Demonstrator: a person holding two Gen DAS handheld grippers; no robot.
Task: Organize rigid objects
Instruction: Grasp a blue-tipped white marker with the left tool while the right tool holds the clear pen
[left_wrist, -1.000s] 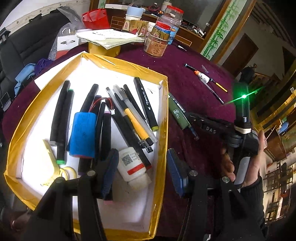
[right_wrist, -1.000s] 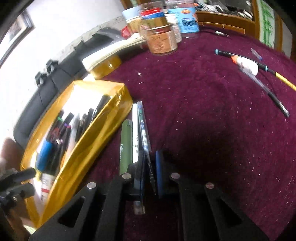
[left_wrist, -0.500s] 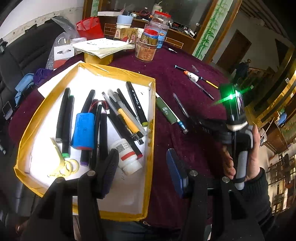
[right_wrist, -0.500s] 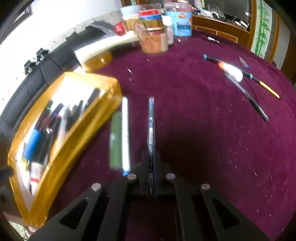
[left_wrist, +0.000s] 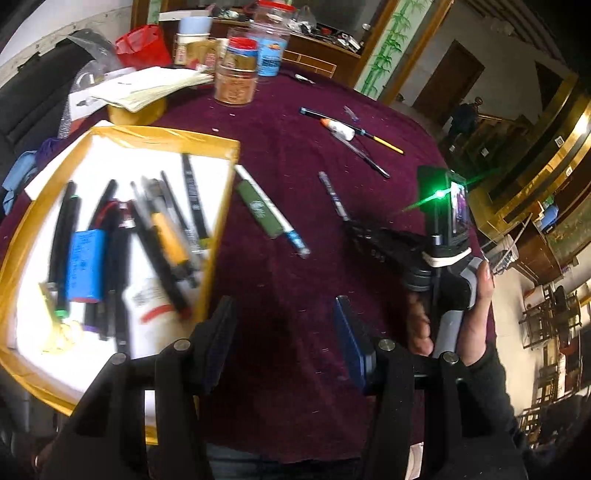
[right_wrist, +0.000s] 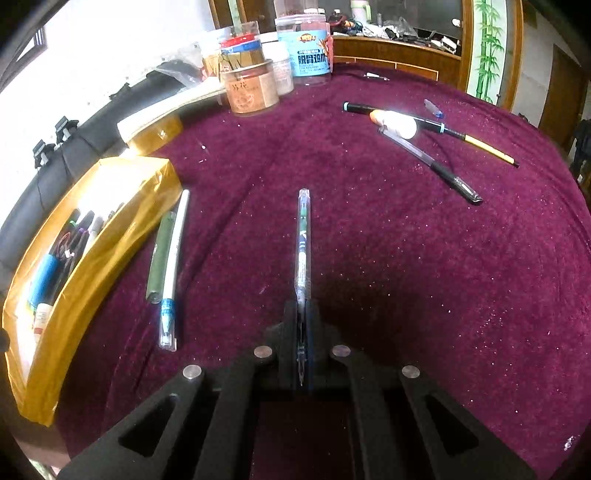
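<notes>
Here, nearest the right wrist camera, the right gripper (right_wrist: 302, 325) has its jaws pressed together on a clear pen (right_wrist: 303, 251), gripped near one end and pointing away over the maroon cloth (right_wrist: 369, 258); the left gripper (left_wrist: 284, 332) hangs with its jaws spread and nothing between them, just right of the tray's near corner. The landmark is the gold-edged tray (right_wrist: 96, 258), which already holds most of the collection: several dark markers (left_wrist: 64, 236), a blue battery pack (left_wrist: 85, 264), a yellow-barrelled pen (left_wrist: 168, 236), a white bottle with a red band (left_wrist: 147, 304) and more pens, blurred in the left view. Still outside it: a green marker (right_wrist: 159, 254) and a white pen (right_wrist: 173, 273), side by side just beside the tray's right wall; well beyond the tray, across the cloth, a black-and-yellow pen (right_wrist: 436, 127), a small white bottle (right_wrist: 397, 123) and a clear gel pen (right_wrist: 432, 166) in a loose cluster. Judged from this, the sorting is more than half done; the held pen and five loose items remain. Farthest off, behind the tray, stand jars (right_wrist: 251, 88) and papers
</notes>
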